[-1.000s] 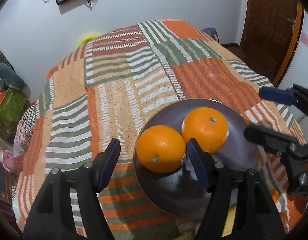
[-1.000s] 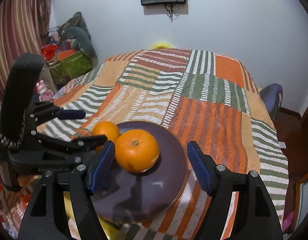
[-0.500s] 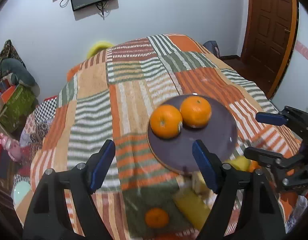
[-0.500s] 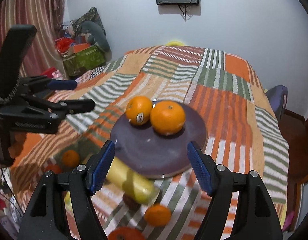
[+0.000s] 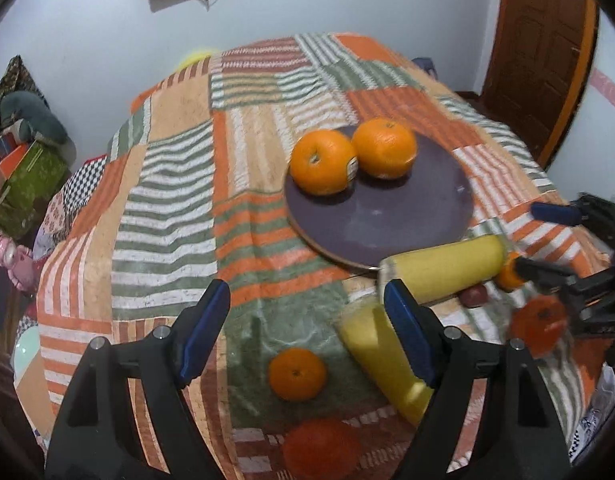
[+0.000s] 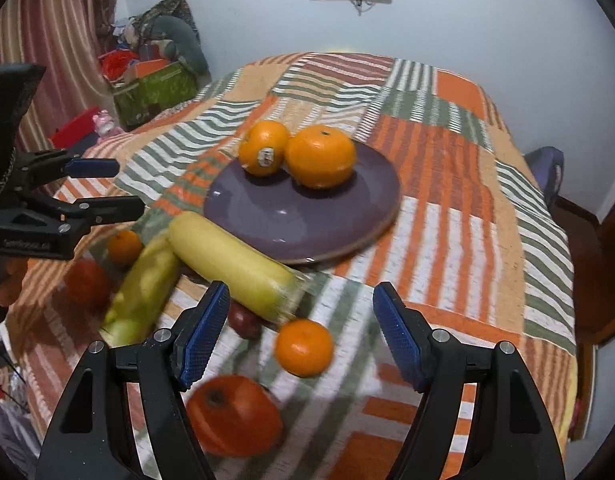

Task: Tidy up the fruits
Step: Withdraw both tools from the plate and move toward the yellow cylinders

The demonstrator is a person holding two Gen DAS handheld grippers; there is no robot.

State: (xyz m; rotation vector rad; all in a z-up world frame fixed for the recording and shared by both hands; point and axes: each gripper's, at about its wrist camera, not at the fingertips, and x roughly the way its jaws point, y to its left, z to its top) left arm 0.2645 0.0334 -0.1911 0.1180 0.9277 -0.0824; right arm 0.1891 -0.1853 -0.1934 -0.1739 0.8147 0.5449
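Right hand-held gripper [image 6: 301, 340] open above mandarin [image 6: 304, 347].

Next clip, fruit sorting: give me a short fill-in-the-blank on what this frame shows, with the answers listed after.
1. The number of oranges on the purple plate is ____.
2. The orange with the sticker and the orange beside it sit at the plate's ____ edge, away from the cameras.
3. The left gripper and the right gripper both have their jaws ____.
4. The small orange in front of the right gripper lies on the ____, not on the plate.

Answers: two; far; open; tablecloth
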